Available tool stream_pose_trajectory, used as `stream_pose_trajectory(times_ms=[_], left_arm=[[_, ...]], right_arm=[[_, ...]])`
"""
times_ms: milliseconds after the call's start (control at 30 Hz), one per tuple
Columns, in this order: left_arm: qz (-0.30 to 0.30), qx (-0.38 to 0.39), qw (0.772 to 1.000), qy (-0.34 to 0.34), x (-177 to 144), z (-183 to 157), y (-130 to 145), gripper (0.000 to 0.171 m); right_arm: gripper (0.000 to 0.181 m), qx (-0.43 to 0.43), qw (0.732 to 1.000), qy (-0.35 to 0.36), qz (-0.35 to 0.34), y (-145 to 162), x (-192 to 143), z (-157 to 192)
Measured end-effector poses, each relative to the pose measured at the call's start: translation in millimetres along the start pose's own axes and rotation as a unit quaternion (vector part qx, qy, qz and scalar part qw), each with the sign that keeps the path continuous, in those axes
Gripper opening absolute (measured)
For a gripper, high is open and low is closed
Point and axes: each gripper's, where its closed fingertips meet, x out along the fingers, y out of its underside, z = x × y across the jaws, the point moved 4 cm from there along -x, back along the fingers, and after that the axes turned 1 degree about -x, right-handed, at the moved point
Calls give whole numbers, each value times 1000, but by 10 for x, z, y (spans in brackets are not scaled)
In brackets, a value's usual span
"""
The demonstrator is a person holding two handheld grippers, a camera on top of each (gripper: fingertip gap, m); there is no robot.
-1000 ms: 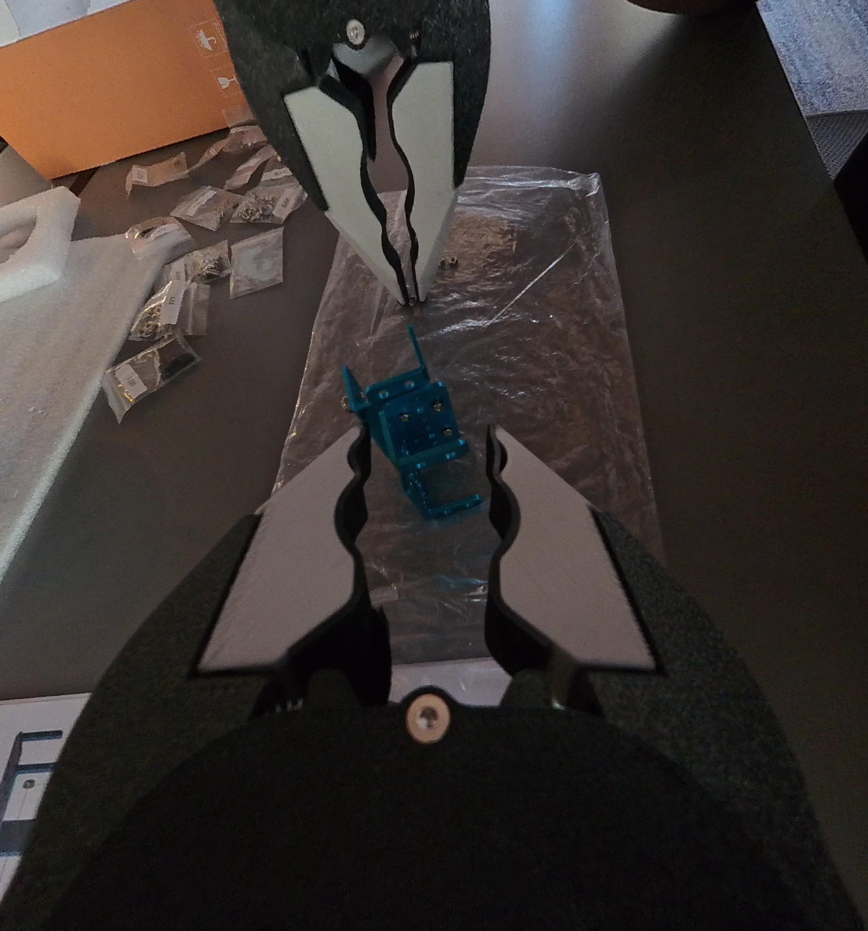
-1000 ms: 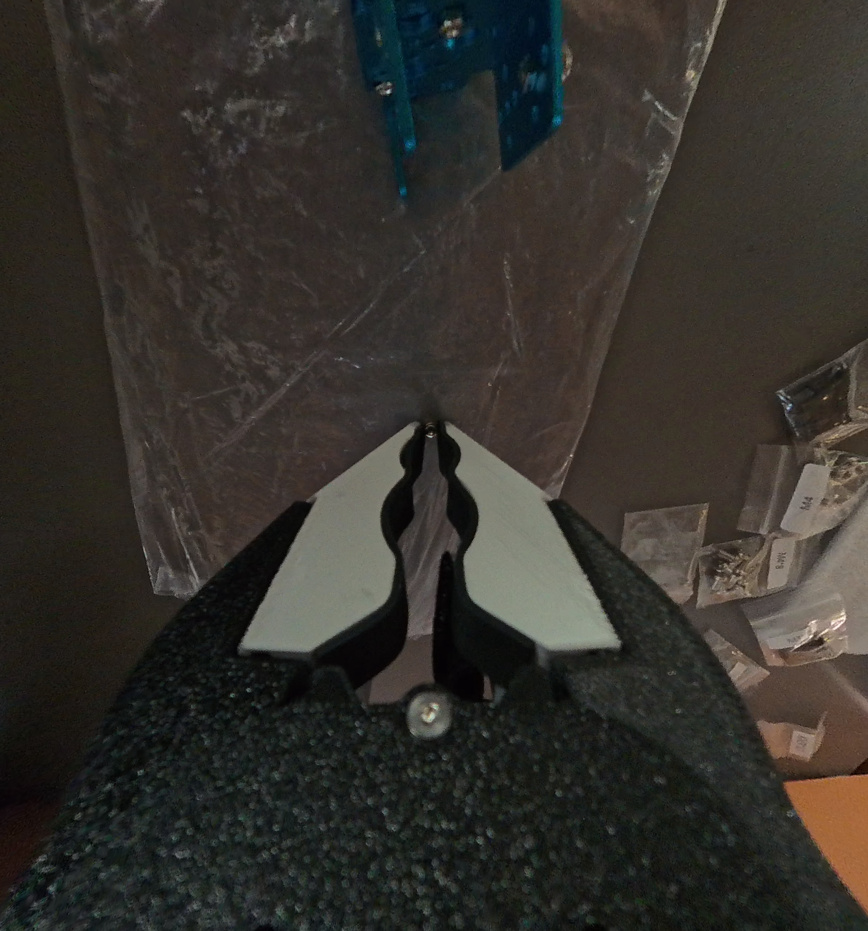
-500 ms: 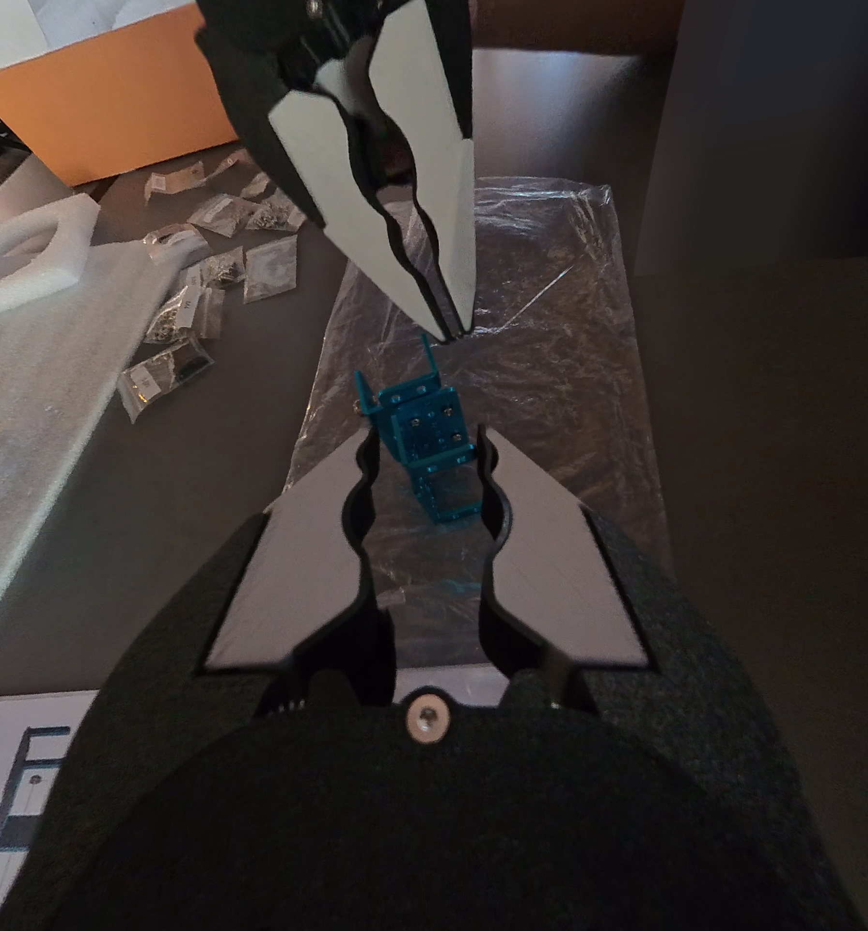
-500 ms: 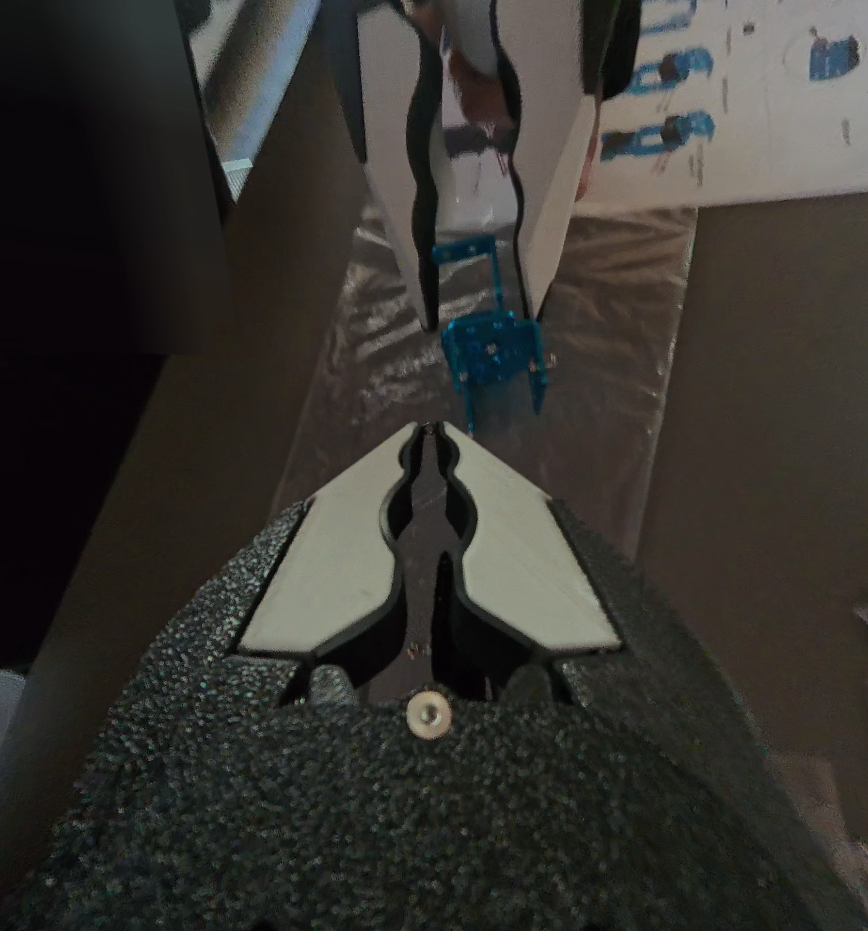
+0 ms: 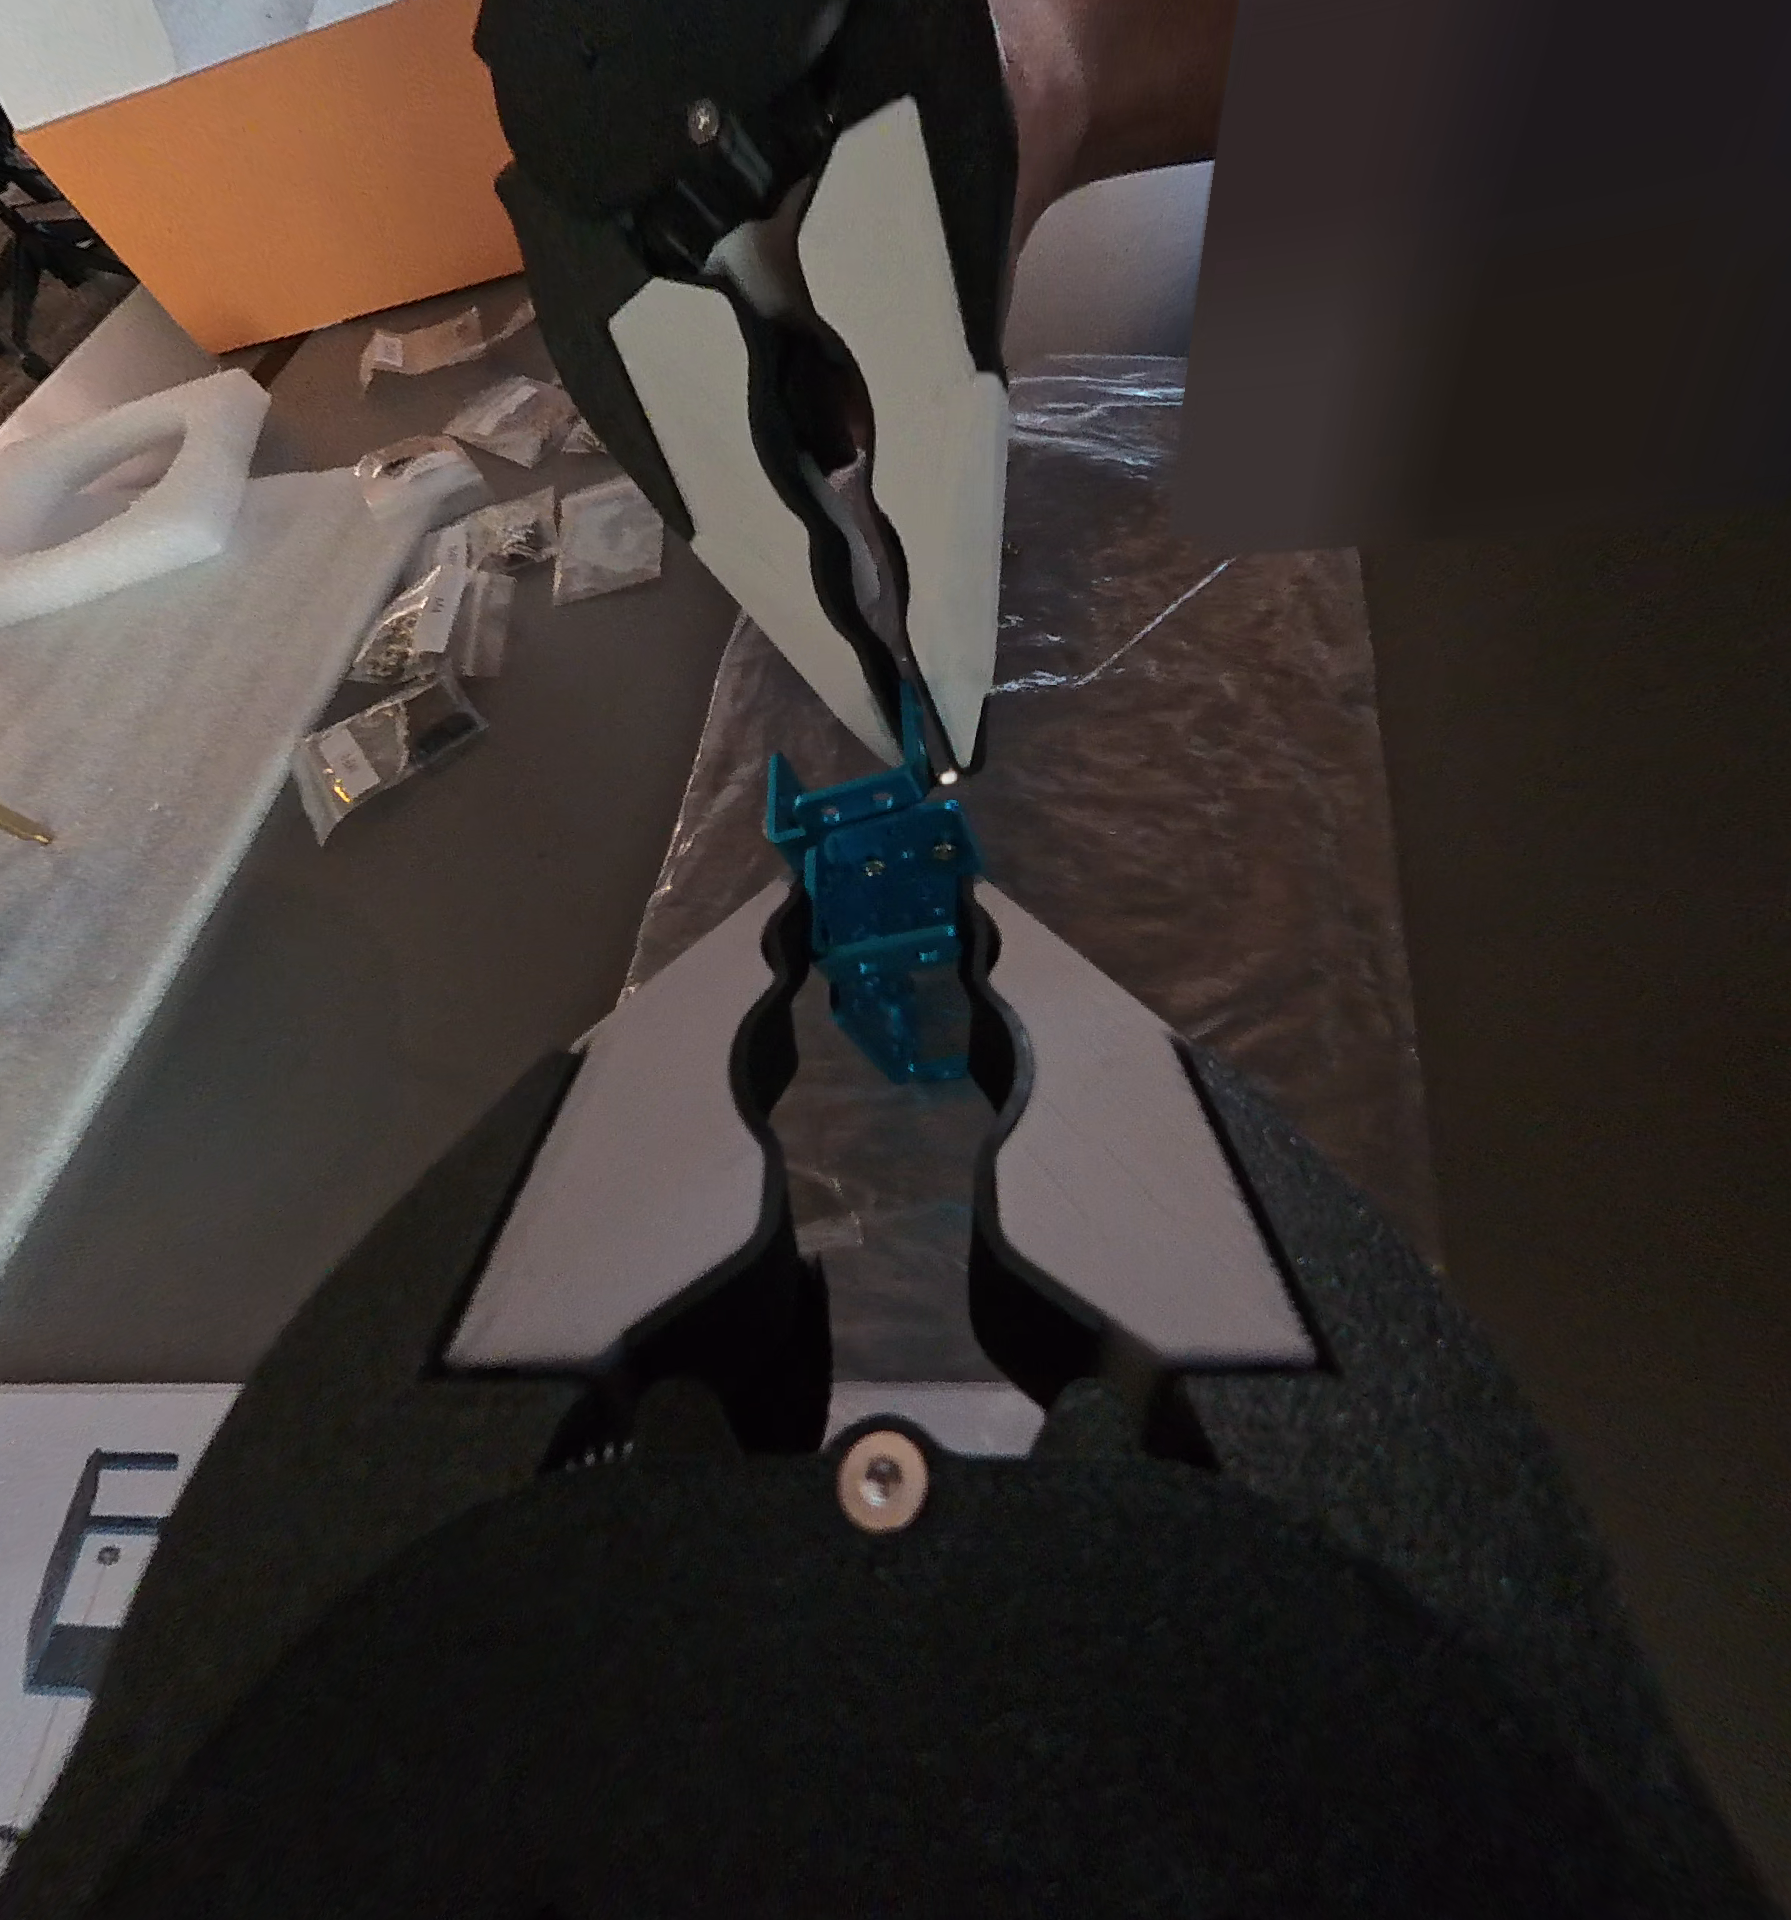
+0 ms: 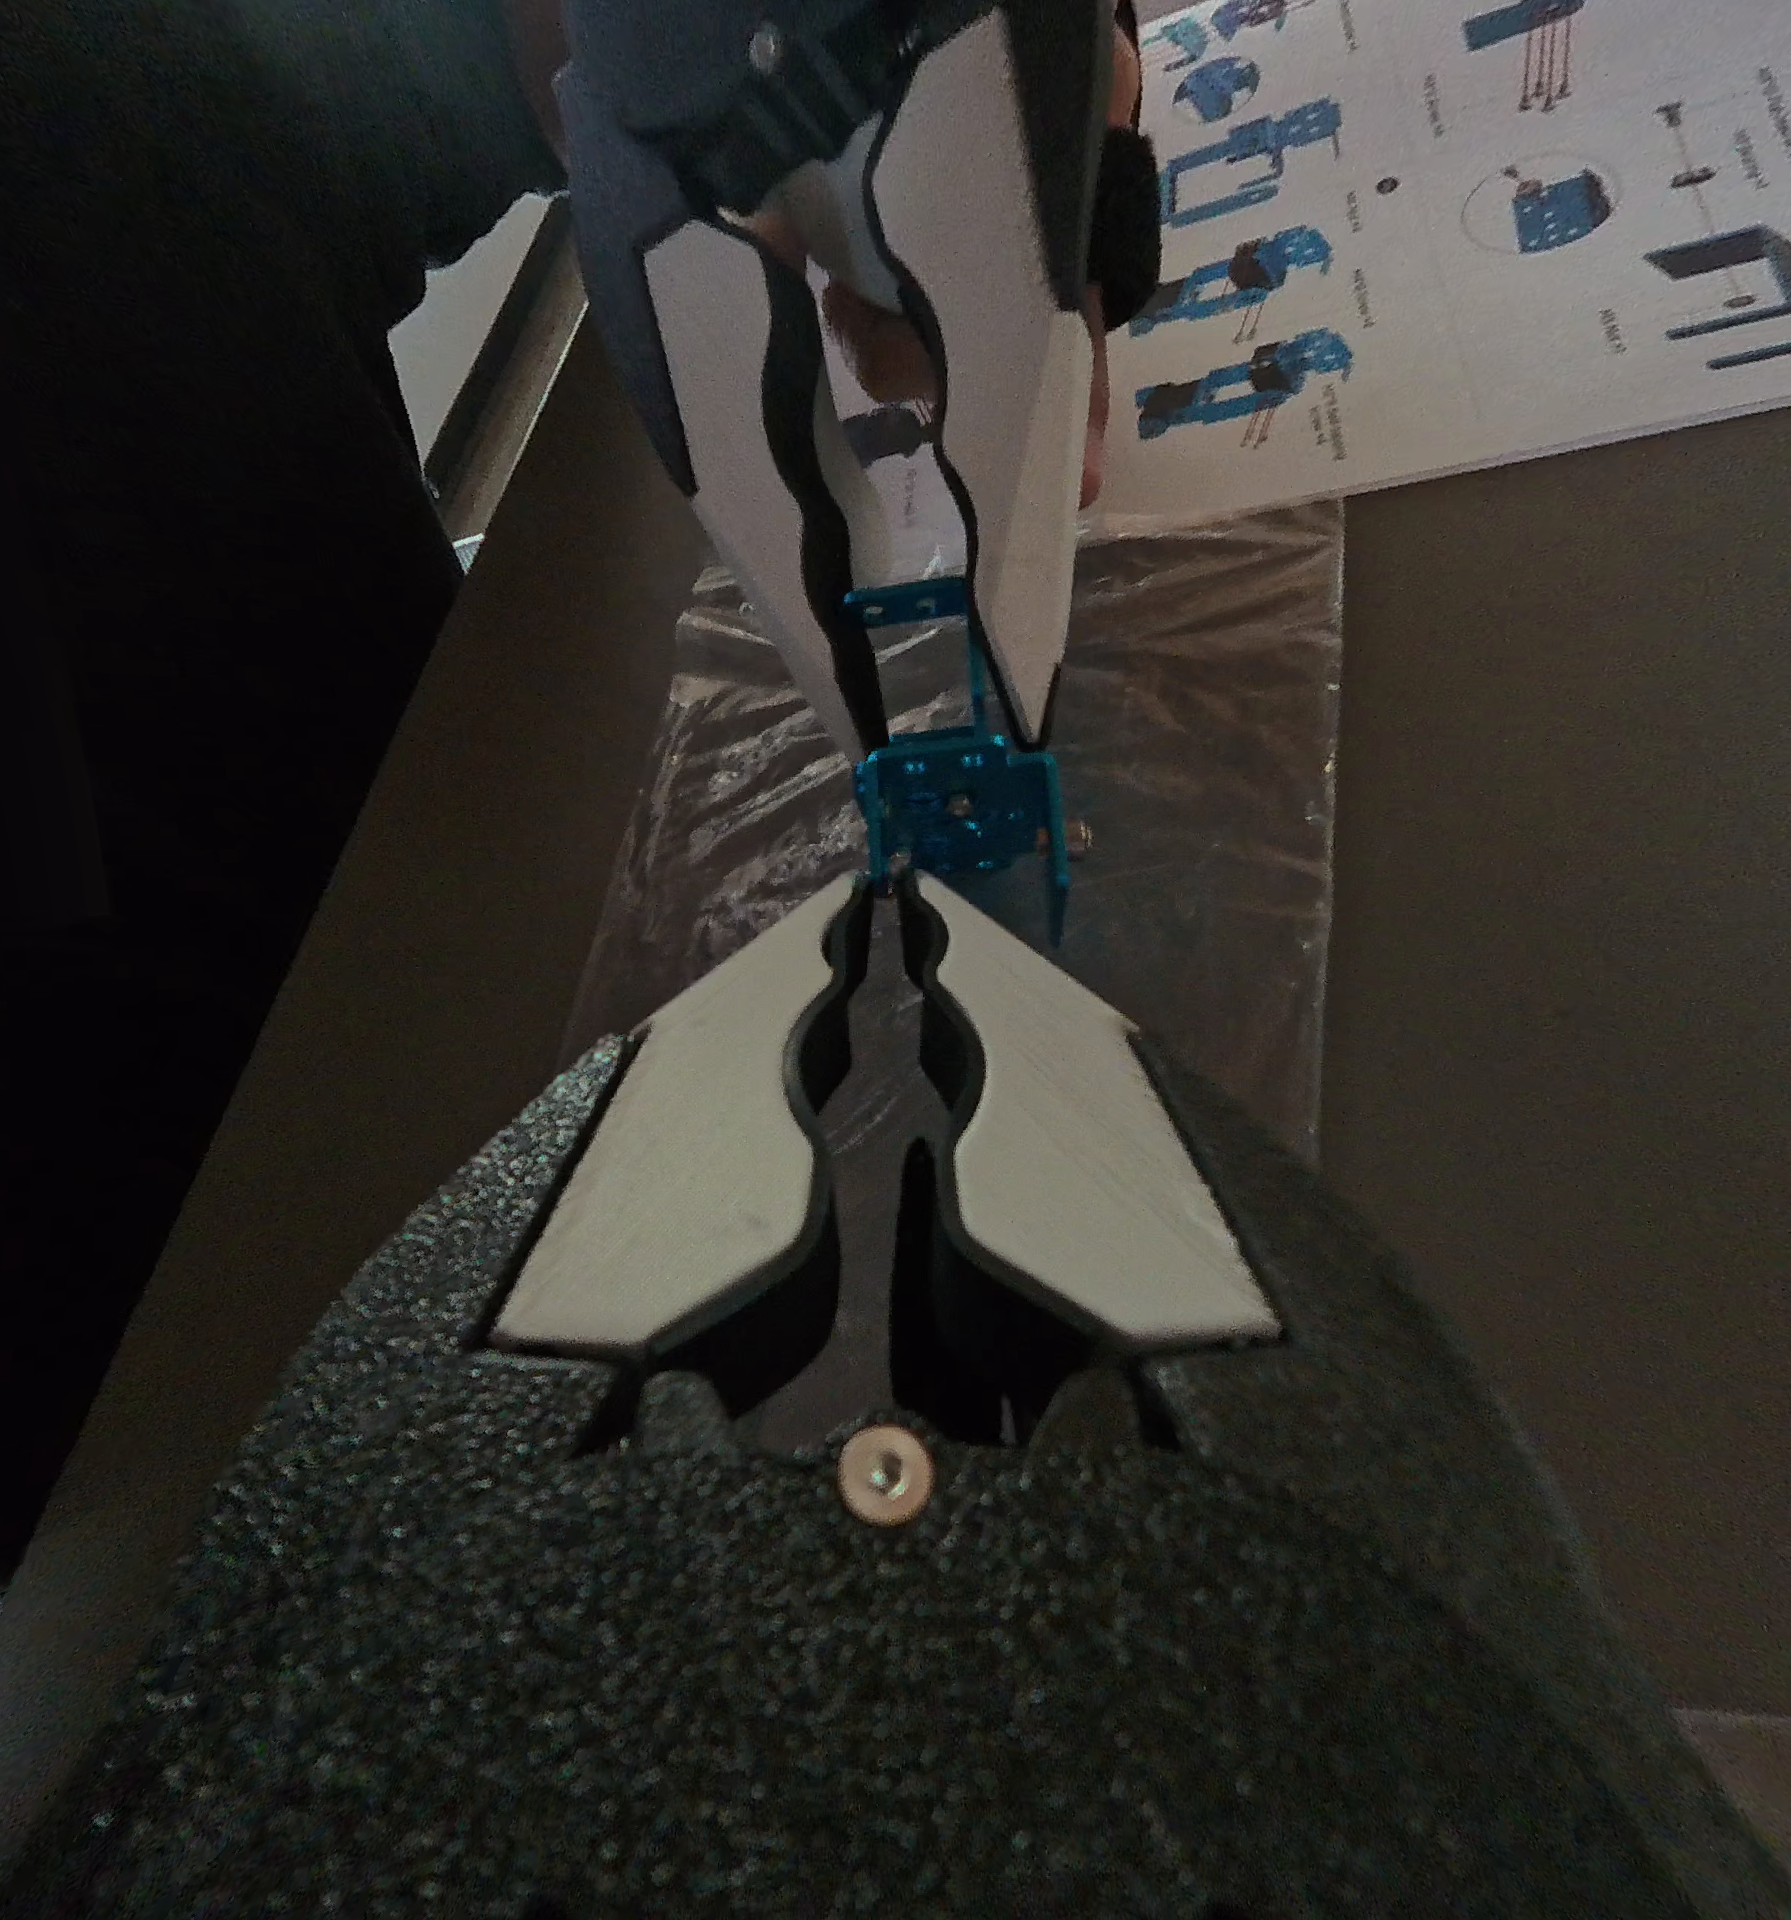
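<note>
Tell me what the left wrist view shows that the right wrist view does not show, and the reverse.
Only the left wrist view shows the orange box, the white foam piece and the small clear bags of hardware scattered on the table.

Only the right wrist view shows the large instruction sheet with blue drawings, lying past the plastic sheet.

Both views show the blue metal bracket on the clear plastic sheet, the left gripper with its jaws either side of the bracket, and the right gripper with jaws nearly shut at its other end.
</note>
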Motion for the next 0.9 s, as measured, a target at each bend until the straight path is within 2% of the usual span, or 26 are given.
stream_pose_trajectory(times_ms=[167, 333, 467, 567, 700, 900], left_arm=[[0, -16, 1000, 7, -4, 9, 3, 29], [10, -35, 999, 28, 37, -61, -6, 57], [20, -62, 997, 28, 88, -54, -11, 62], [29, -79, 996, 24, 110, -16, 12, 62], [17, -101, 994, 24, 90, 37, -6, 50], [17, -95, 995, 7, 95, 55, -6, 44]], right_arm=[[4, 14, 1000, 7, -8, 1, -13, -51], [4, 12, 1000, 8, -8, 1, -24, -50], [4, 12, 1000, 8, -5, 11, -20, -50], [4, 12, 1000, 9, -6, 9, -19, -59], [4, 9, 1000, 11, -11, -9, -36, -54], [4, 5, 1000, 21, -18, -37, -41, -55]])
